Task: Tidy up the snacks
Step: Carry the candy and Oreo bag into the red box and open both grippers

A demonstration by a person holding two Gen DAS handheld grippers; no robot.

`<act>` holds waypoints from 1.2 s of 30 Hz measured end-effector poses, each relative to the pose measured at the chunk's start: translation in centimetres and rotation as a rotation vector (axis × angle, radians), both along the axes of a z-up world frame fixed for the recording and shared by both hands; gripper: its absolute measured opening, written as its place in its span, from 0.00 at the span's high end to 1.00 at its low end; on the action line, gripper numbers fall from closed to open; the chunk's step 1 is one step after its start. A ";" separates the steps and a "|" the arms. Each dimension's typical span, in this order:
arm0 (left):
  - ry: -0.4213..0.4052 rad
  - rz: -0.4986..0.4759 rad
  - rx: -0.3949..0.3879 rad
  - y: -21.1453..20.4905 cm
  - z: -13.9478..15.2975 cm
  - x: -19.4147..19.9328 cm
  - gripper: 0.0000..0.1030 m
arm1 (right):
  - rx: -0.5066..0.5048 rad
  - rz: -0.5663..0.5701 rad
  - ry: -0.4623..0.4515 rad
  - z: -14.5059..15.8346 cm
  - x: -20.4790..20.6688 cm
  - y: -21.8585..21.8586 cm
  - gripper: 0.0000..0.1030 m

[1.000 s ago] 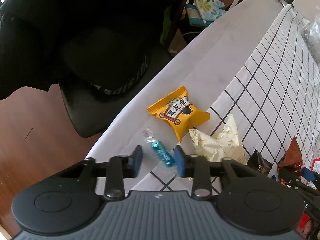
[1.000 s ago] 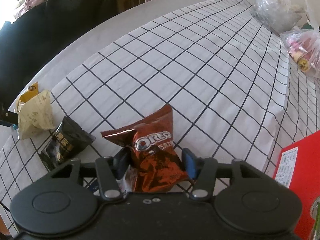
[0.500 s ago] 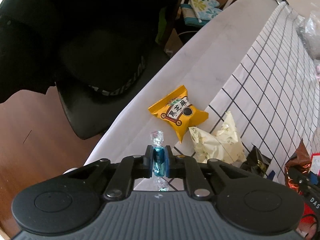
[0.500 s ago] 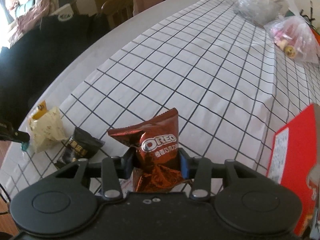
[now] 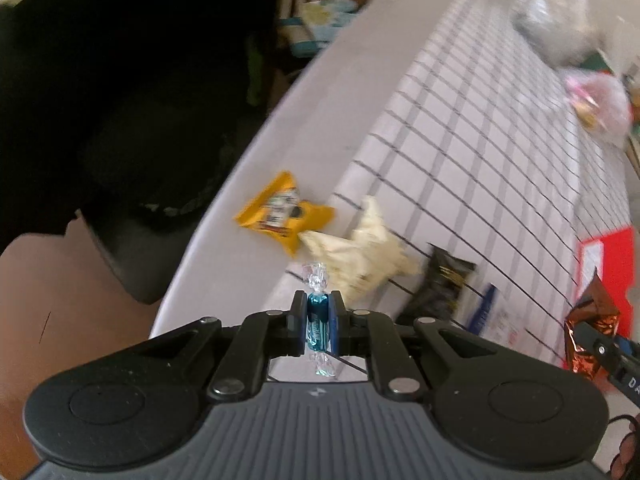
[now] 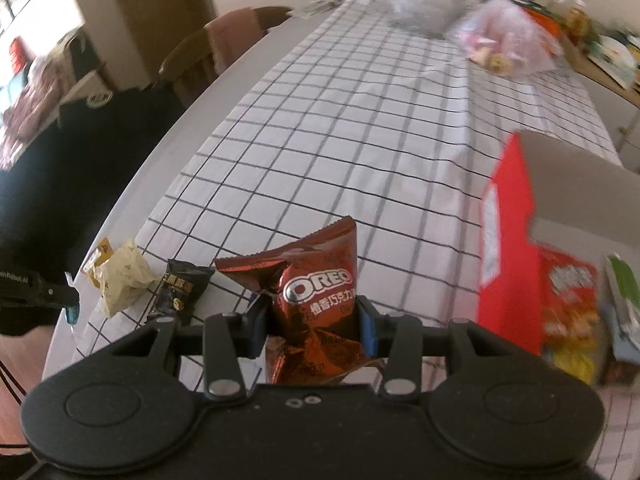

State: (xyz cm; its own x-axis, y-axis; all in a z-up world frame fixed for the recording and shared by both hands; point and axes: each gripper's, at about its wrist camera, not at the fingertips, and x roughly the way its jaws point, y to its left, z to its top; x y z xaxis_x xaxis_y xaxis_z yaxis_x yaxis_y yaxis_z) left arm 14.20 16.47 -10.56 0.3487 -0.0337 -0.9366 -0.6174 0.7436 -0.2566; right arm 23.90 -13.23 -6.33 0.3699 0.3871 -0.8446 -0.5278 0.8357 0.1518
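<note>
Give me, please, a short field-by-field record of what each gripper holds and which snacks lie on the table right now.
left gripper: shut on a blue wrapped candy, held upright off the table
right gripper: shut on a brown Oreo packet, lifted
loose on the table: yellow packet, cream packet, black packet, side by side near the table's edge
table cover: white checked cloth
red box: open, to the right of the Oreo packet, snack packs inside
far end: two clear plastic bags, blurred
</note>
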 end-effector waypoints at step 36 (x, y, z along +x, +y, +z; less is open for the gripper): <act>-0.203 -0.611 0.070 -29.3 9.8 15.0 0.90 | -0.012 -0.386 -0.138 4.1 2.3 -25.3 0.59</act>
State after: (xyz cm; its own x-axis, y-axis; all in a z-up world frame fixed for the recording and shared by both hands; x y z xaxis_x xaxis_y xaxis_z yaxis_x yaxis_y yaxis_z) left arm 29.18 -12.83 -0.76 0.4562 -0.2233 -0.8614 -0.0216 0.9649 -0.2616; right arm 26.17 -38.53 -2.25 0.5962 0.1884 -0.7805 -0.1898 0.9776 0.0910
